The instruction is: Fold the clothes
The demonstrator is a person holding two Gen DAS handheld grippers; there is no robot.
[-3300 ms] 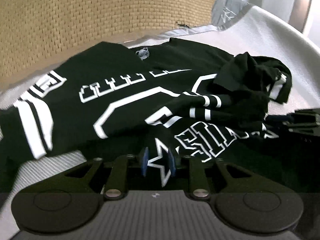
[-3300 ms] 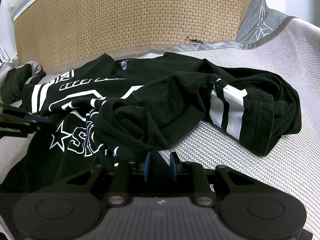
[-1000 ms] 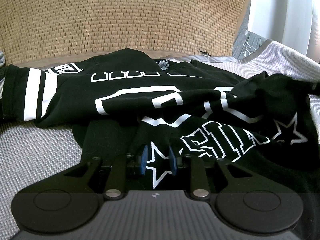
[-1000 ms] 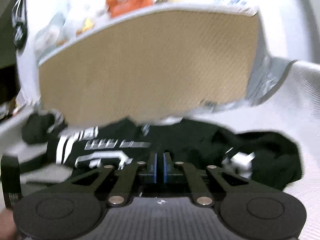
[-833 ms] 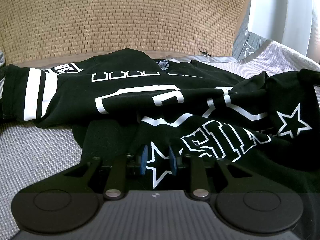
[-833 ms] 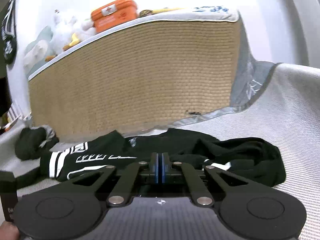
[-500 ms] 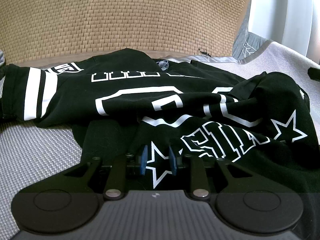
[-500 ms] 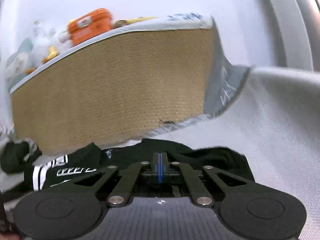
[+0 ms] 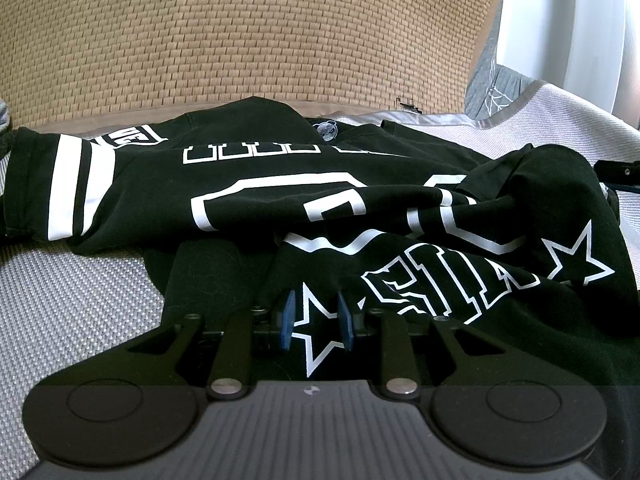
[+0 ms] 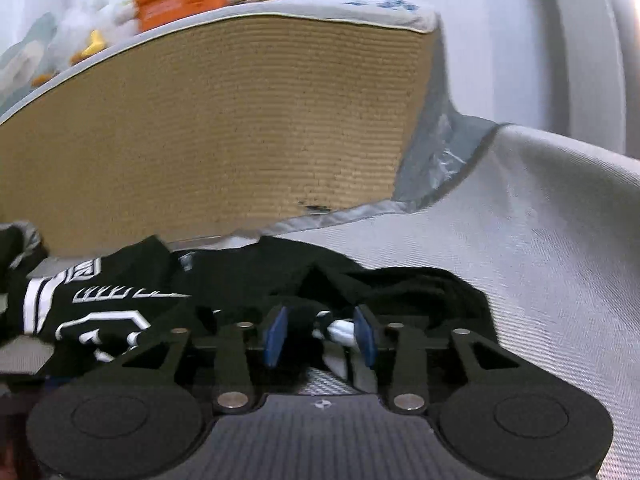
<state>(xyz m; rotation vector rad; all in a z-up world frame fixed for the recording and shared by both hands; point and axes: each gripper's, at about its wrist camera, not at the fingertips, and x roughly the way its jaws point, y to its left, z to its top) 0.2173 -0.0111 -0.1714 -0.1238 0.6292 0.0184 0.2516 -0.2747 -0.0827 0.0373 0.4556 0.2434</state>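
Since a moment ago the jersey's [image 9: 280,200] starred hem has slid right; right gripper [image 10: 320,336] has just been opening — released, cloth loose between its jaws; left gripper [image 9: 316,316] clenched on the near hem; bare grey mat [image 10: 540,260] lies open rightward — woven headboard [image 9: 240,32] bounds the far edge.

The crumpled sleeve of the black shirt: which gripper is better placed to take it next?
Right, probably. The right gripper stands open, its jaws having just been opening, right at the bunched sleeve. The left gripper is busy: shut on the shirt hem by the star.
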